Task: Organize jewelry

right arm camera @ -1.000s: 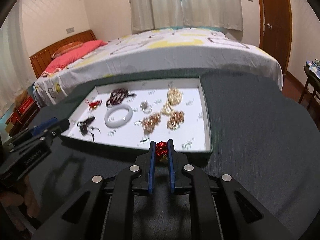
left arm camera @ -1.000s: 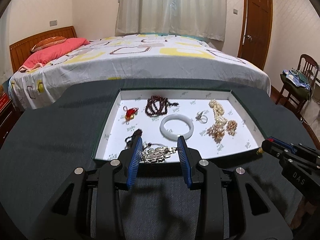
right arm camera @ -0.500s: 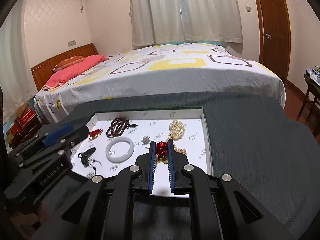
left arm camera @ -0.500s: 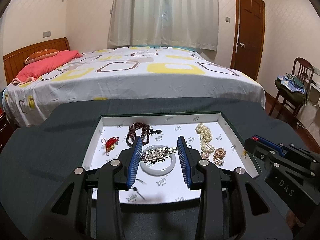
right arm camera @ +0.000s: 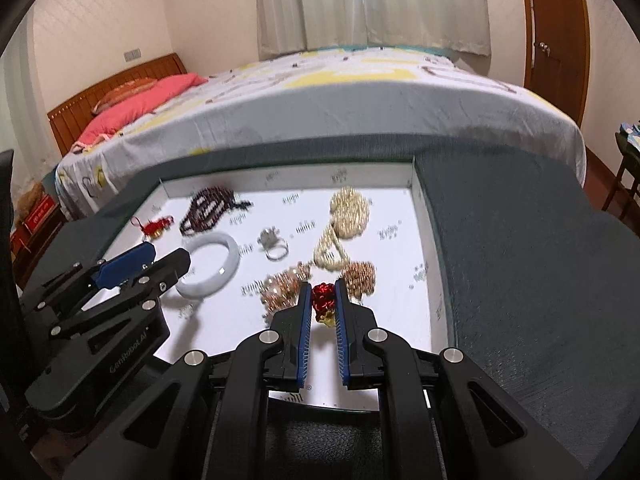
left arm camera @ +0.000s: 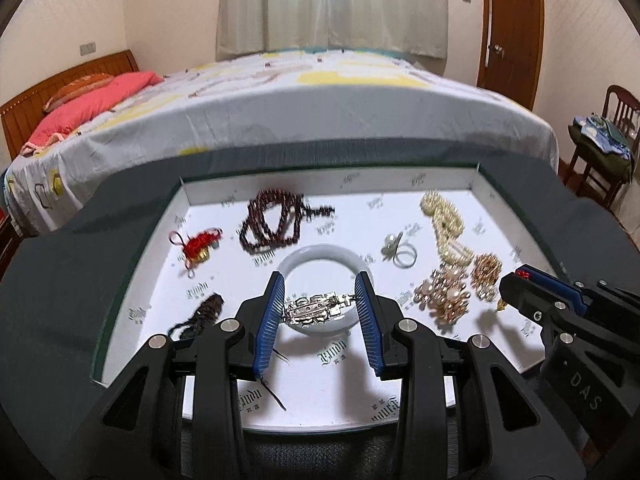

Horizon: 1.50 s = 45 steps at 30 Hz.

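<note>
A white-lined tray [left arm camera: 476, 178] [right arm camera: 416, 196] lies on the dark cloth. My left gripper [left arm camera: 320, 288] is shut on a silver brooch [left arm camera: 314, 309], held above a white jade bangle [left arm camera: 320, 256] in the tray. My right gripper [right arm camera: 322, 292] is shut on a red and gold ornament [right arm camera: 324, 302], held over the tray's front right near gold bead clusters [right arm camera: 288, 284]. In the tray lie a dark red bead string [left arm camera: 272, 220], a red knot charm [left arm camera: 196, 244], a silver ring [left arm camera: 400, 250], a pearl strand [left arm camera: 444, 224] and a dark tassel piece [left arm camera: 204, 312].
A bed [left arm camera: 304, 96] with a patterned cover stands right behind the table. A wooden door [left arm camera: 508, 28] and a chair [left arm camera: 600, 148] with clothes are at the right. Dark cloth [right arm camera: 520, 260] surrounds the tray.
Both grippers have moved forward and down over the tray, each still holding its piece. The left now hangs over the bangle, the right near the gold clusters.
</note>
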Motion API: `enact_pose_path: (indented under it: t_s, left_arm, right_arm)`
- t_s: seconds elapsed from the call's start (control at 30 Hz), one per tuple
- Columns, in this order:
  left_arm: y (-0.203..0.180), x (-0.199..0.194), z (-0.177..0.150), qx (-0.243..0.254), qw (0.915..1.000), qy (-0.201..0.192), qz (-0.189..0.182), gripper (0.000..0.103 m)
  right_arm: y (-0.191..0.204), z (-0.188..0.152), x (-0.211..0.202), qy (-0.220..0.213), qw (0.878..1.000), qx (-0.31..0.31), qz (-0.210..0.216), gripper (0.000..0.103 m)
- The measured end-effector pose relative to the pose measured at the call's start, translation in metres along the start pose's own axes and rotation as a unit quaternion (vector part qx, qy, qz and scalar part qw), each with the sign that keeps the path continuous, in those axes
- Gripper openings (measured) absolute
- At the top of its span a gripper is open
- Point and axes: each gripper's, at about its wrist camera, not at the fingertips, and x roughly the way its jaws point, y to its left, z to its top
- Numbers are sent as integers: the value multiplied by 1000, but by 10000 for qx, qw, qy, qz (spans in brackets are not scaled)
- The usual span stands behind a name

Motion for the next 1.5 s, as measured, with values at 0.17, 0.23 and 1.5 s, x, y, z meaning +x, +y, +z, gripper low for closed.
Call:
enact_pose_path:
  t_s: [0.17,0.23,1.5]
  left_arm:
    - [1,11,-2,-31,9996,277,-53,50]
    - [2,10,-2,-48,9997,232,-41,58]
    - [43,-232,-39,-306,9907,-983,888,97]
  right_arm:
    - [1,-2,5,102,9999,-52,-69,16]
    - [0,-3,4,114,9999,-21,-41,45]
    - [33,-41,-197,-1024,9940,-320,-189,80]
